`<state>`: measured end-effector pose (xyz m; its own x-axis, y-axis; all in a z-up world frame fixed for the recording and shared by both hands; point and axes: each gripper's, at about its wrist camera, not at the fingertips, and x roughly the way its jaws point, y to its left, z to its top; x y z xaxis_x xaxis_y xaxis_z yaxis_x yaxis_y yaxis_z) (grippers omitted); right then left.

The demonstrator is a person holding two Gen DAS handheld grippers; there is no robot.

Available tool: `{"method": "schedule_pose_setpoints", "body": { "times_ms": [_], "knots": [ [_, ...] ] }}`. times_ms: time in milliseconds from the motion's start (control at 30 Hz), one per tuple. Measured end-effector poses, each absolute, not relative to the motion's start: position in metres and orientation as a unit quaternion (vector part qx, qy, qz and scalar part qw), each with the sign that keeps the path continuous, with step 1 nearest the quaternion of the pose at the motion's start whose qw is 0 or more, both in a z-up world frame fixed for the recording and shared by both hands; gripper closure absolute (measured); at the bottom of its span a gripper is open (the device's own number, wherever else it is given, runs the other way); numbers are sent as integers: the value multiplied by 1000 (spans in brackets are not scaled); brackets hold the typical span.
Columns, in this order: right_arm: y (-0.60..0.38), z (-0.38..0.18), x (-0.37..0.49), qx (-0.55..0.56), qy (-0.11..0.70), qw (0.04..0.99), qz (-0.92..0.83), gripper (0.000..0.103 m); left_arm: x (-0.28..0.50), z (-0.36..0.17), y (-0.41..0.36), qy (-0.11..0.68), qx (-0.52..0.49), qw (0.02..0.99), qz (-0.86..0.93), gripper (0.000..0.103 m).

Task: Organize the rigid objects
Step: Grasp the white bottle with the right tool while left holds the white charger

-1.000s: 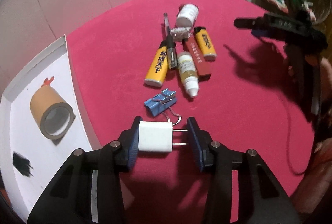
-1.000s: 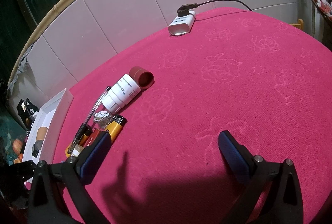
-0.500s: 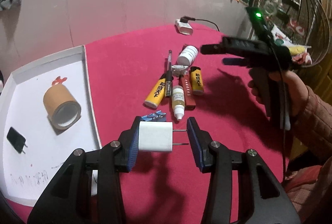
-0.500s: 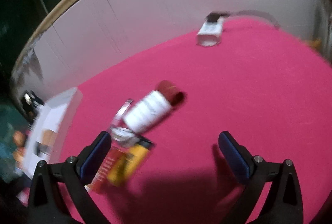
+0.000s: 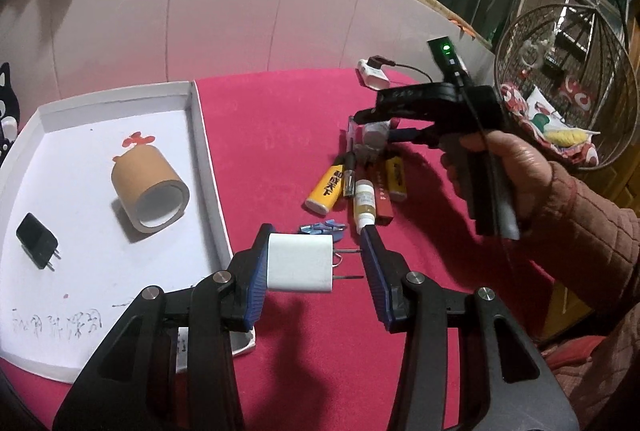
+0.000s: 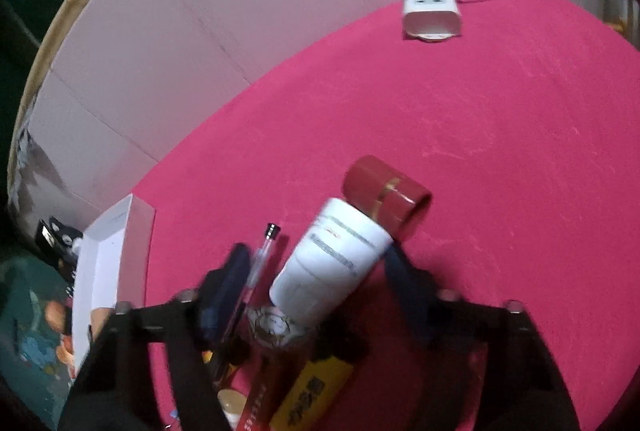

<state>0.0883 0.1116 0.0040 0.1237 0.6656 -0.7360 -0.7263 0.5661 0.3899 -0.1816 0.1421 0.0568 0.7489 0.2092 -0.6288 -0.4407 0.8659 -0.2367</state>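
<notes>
Left wrist view: the left gripper (image 5: 316, 265) pinches a white charger (image 5: 300, 263) endwise, one blue pad flat on its back, the prongs reaching the other pad, carried above the red tablecloth (image 5: 280, 135) just beside the white tray (image 5: 210, 191). In the tray lie a brown tape roll (image 5: 150, 189) and a black charger (image 5: 38, 241); handwriting on the tray floor is too faint to read. A blue clip (image 5: 322, 227) is partly hidden behind the charger. The right gripper (image 5: 372, 127) comes in from the right, held level in a hand (image 5: 508, 167) with a quilted sleeve, its tips over the pile of lighters and bottles, masking a white bottle (image 5: 376, 135). Right wrist view, blurred: the jaws have just been closing, with the white bottle (image 6: 332, 263) lying between them; its shoulder near the red cap (image 6: 386, 193) meets the right pad, while the left pad stands apart beside a clear pen (image 6: 260, 259); grip not yet firm. A watch (image 6: 274, 327), a yellow lighter (image 6: 316, 391) and other items below are cut off. A power strip (image 6: 432, 11) sits at the far edge.
</notes>
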Motion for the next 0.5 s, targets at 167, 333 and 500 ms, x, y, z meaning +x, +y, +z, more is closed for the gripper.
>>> {"method": "schedule_pose_setpoints", "body": {
  "times_ms": [167, 333, 500],
  "knots": [
    [128, 5, 77, -80, 446, 757, 471, 54, -182, 59, 143, 302, -190, 917, 181, 60],
    [121, 5, 73, -81, 442, 742, 498, 67, -184, 64, 141, 297, -186, 918, 187, 60],
    [89, 29, 58, -53, 401, 746, 528, 67, -185, 70, 140, 289, -183, 919, 198, 60]
  ]
}}
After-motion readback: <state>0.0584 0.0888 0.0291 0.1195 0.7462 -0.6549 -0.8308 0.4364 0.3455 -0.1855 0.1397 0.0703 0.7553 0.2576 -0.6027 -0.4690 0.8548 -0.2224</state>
